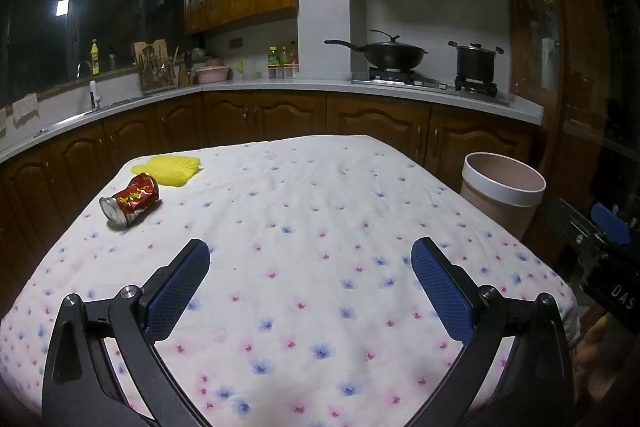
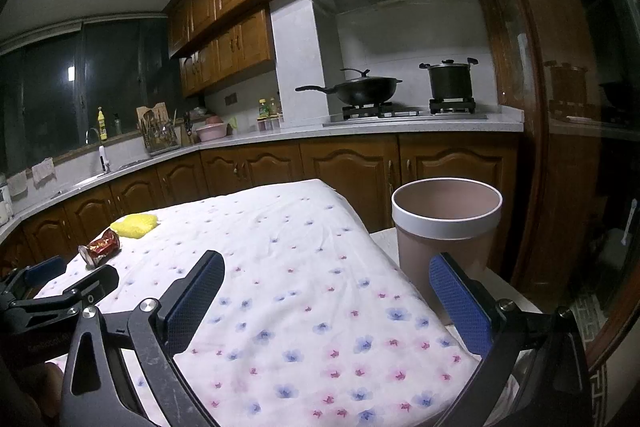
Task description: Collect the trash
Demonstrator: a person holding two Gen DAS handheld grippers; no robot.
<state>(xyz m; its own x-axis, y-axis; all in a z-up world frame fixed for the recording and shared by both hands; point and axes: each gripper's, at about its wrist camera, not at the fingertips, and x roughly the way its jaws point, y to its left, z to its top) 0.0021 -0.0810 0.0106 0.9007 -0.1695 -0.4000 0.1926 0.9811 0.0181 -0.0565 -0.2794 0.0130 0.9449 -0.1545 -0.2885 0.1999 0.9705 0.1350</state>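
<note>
A crushed red can [image 1: 130,199] lies on its side at the far left of the table, on a floral cloth [image 1: 304,227]. A yellow crumpled piece [image 1: 170,169] lies just behind it. Both also show in the right wrist view: the can [image 2: 100,247] and the yellow piece [image 2: 135,225]. A pink bin with a white rim [image 1: 502,193] stands beside the table's right edge; it also shows in the right wrist view [image 2: 446,227]. My left gripper [image 1: 310,253] is open and empty over the near part of the table. My right gripper [image 2: 326,267] is open and empty near the bin.
A kitchen counter [image 1: 280,87] runs behind the table with a sink, bottles, a pink bowl, a wok [image 1: 390,53] and a pot [image 1: 476,61] on the stove. A dark wooden door frame [image 2: 532,107] stands at the right. The left gripper shows at the right wrist view's left edge [image 2: 60,291].
</note>
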